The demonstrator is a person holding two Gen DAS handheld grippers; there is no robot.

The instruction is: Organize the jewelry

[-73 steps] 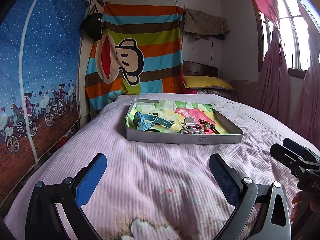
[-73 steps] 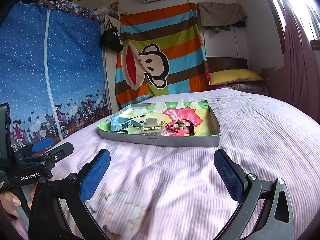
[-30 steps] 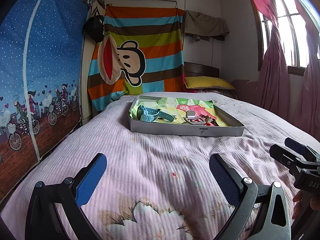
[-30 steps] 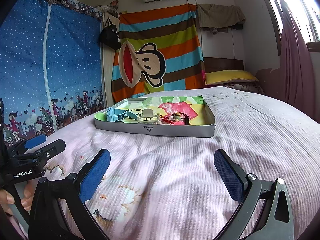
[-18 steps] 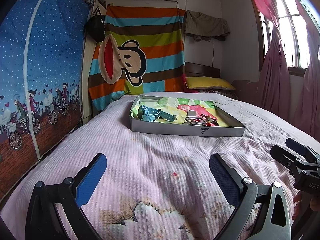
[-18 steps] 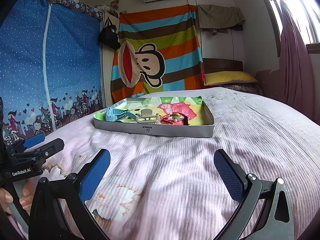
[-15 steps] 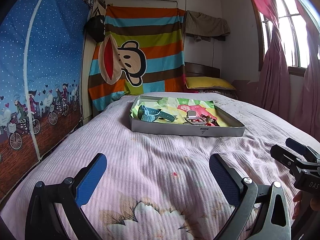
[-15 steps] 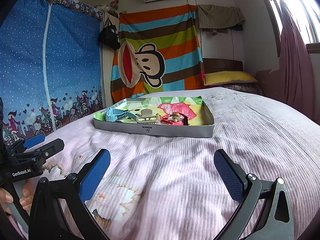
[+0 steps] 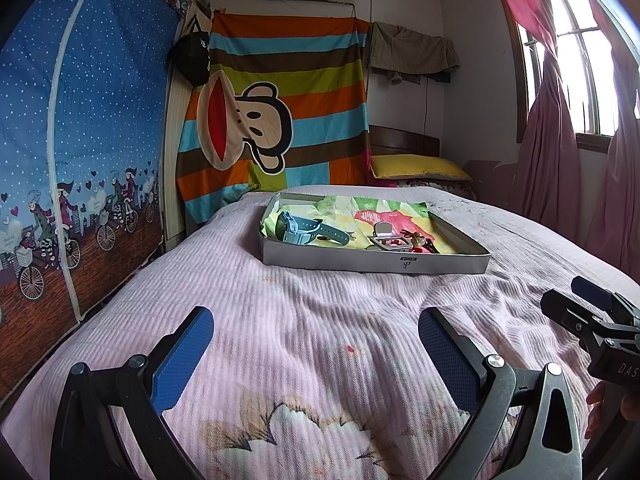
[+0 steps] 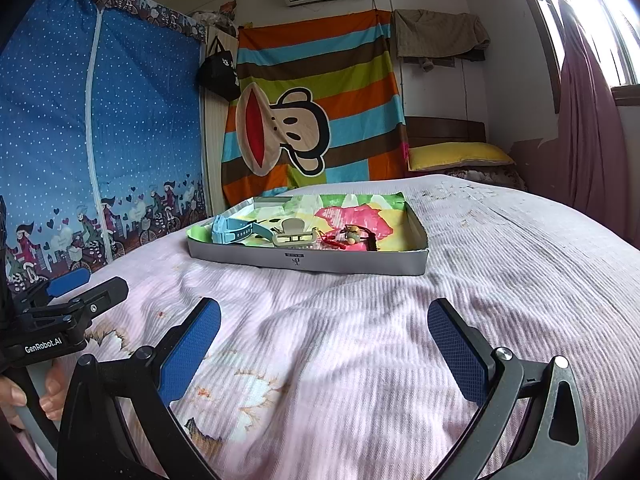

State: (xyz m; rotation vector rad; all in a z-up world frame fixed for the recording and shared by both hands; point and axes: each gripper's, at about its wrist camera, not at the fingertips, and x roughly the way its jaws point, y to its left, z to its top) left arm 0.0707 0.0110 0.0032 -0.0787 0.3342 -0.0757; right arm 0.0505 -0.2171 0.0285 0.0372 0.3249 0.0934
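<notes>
A shallow grey tray [image 9: 376,261] [image 10: 308,261] lined with bright paper rests on the pink bedspread well ahead of both grippers. Inside lie a light blue watch [image 9: 306,230] [image 10: 236,230], a beige hair claw [image 9: 387,236] [image 10: 294,234] and a small red-and-black charm bundle [image 9: 420,242] [image 10: 352,238]. My left gripper [image 9: 316,346] is open and empty, low over the bedspread. My right gripper [image 10: 324,334] is open and empty too, beside it on the right. Each gripper shows at the edge of the other's view.
The bed [image 9: 320,320] fills the foreground, with a yellow pillow [image 9: 416,168] at its head. A blue fabric wardrobe [image 9: 72,140] stands along the left, a striped monkey hanging [image 9: 280,120] behind, pink curtains [image 9: 560,160] at the right. A hand [image 10: 24,400] holds the left gripper's handle.
Both grippers drew back from the tray and dropped lower early on; over the last half second they have hardly moved. Both stayed open.
</notes>
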